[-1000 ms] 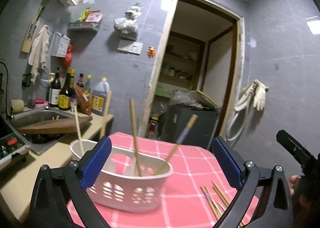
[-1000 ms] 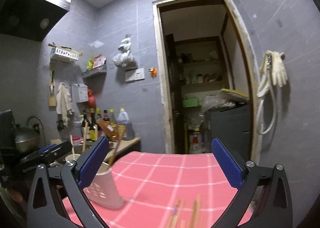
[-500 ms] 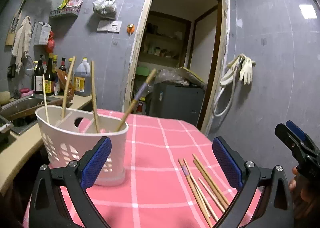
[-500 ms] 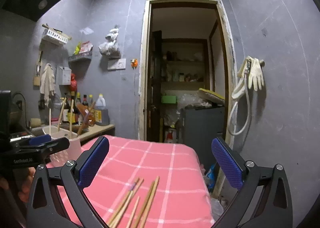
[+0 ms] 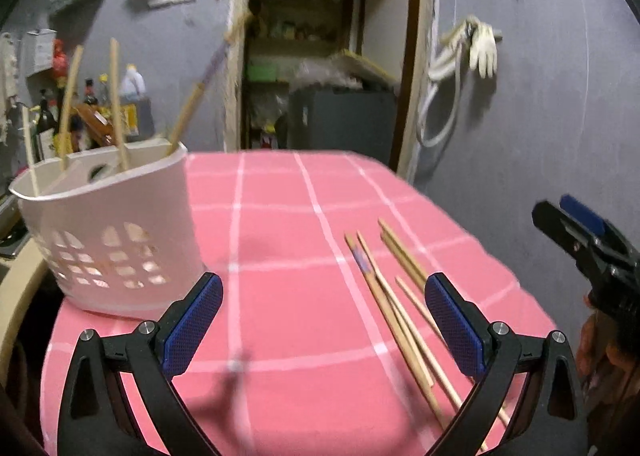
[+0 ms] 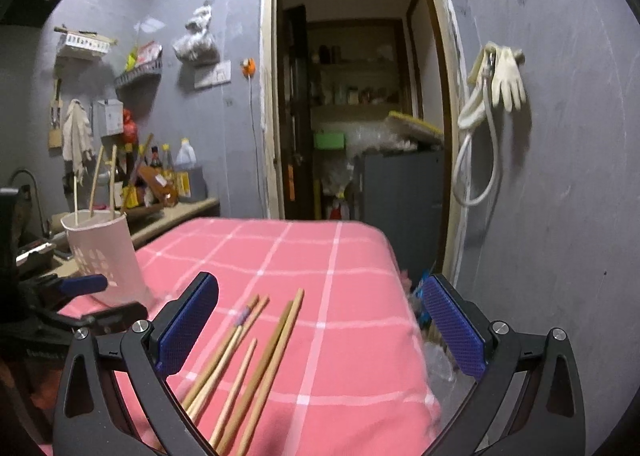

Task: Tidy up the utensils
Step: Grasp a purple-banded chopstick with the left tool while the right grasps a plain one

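A white perforated utensil basket [image 5: 116, 232] stands at the left of a pink checked tablecloth [image 5: 288, 240] and holds several upright wooden chopsticks [image 5: 116, 103]. Several loose chopsticks [image 5: 396, 304] lie on the cloth at the right. My left gripper [image 5: 322, 318] is open and empty, low over the cloth between basket and loose chopsticks. My right gripper [image 6: 318, 318] is open and empty, just above the loose chopsticks [image 6: 256, 356]; the basket [image 6: 102, 256] is to its far left. The right gripper also shows at the left wrist view's right edge [image 5: 580, 232].
A kitchen counter with sauce bottles [image 6: 164, 175] and a sink lies left of the table. An open doorway [image 6: 352, 115] with a grey cabinet [image 6: 396, 191] is behind. Gloves and a hose [image 6: 496, 87] hang on the right wall. The table's right edge [image 6: 412, 316] drops off.
Both grippers have swung right and tilted down toward the loose chopsticks. The basket has slid to the left in both views. Both grippers stay open.
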`<action>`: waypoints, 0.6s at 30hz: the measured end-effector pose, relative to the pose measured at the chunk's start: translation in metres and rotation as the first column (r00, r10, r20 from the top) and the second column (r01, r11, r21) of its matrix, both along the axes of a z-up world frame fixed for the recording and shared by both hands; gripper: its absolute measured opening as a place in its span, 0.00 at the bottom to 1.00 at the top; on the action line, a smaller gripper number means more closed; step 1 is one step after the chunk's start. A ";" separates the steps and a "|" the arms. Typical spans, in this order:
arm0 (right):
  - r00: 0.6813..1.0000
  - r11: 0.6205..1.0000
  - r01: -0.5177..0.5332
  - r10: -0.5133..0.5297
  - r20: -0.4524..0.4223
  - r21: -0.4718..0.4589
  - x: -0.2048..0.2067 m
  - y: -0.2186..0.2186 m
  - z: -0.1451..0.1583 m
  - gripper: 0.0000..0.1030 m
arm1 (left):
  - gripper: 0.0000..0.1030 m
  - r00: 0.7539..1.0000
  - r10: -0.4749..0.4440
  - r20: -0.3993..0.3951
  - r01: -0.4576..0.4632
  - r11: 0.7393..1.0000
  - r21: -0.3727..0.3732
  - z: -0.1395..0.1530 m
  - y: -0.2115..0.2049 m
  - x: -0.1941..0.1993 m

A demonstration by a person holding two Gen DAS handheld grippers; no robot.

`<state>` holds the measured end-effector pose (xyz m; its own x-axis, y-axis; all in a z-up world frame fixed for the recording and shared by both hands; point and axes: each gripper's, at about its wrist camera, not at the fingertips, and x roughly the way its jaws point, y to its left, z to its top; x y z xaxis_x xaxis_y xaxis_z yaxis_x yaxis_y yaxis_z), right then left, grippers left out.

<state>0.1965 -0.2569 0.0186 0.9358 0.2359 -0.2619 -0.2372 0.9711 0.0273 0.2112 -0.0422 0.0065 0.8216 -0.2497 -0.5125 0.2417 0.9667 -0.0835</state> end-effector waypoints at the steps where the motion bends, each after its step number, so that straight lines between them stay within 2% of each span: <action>1: 1.000 1.000 -0.002 0.002 -0.016 -0.001 0.002 0.000 -0.001 1.00 | 0.96 1.000 -0.008 -0.025 0.008 1.000 0.003 -0.003 -0.002 0.004; 3: 0.998 1.000 -0.010 0.010 -0.055 -0.001 0.008 0.000 -0.005 1.00 | 0.96 0.998 -0.018 -0.063 0.018 1.000 0.002 -0.006 -0.005 0.011; 6: 0.992 1.000 -0.024 0.024 -0.125 -0.003 0.019 -0.001 -0.009 0.93 | 0.95 0.993 -0.035 -0.109 0.034 0.999 -0.008 -0.010 -0.008 0.021; 8: 0.985 0.999 -0.036 0.035 -0.169 -0.003 0.027 -0.001 -0.013 0.82 | 0.92 0.989 -0.053 -0.138 0.053 0.999 -0.005 -0.013 -0.011 0.026; 9: 0.979 0.999 -0.042 0.040 -0.199 -0.007 0.032 0.001 -0.016 0.80 | 0.87 0.986 -0.062 -0.153 0.062 0.998 -0.003 -0.015 -0.013 0.029; 13: 0.954 0.996 -0.084 0.076 -0.289 -0.015 0.045 0.005 -0.024 0.56 | 0.67 0.967 -0.088 -0.240 0.090 0.996 -0.003 -0.025 -0.020 0.043; 14: 0.946 0.995 -0.093 0.083 -0.313 -0.018 0.049 0.006 -0.027 0.50 | 0.64 0.962 -0.090 -0.259 0.092 0.996 -0.004 -0.026 -0.020 0.047; 16: 0.930 0.993 -0.112 0.096 -0.356 -0.025 0.056 0.010 -0.032 0.43 | 0.57 0.952 -0.093 -0.290 0.094 0.995 -0.010 -0.030 -0.019 0.053; 18: 0.913 0.990 -0.134 0.112 -0.392 -0.031 0.061 0.013 -0.036 0.41 | 0.52 0.942 -0.096 -0.321 0.095 0.995 -0.018 -0.034 -0.020 0.059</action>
<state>0.2573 -0.2437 -0.0174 0.7220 0.3172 -0.6149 -0.3366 0.9375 0.0884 0.2705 -0.0619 -0.0279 0.5854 -0.3202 -0.7448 0.2932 0.9401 -0.1737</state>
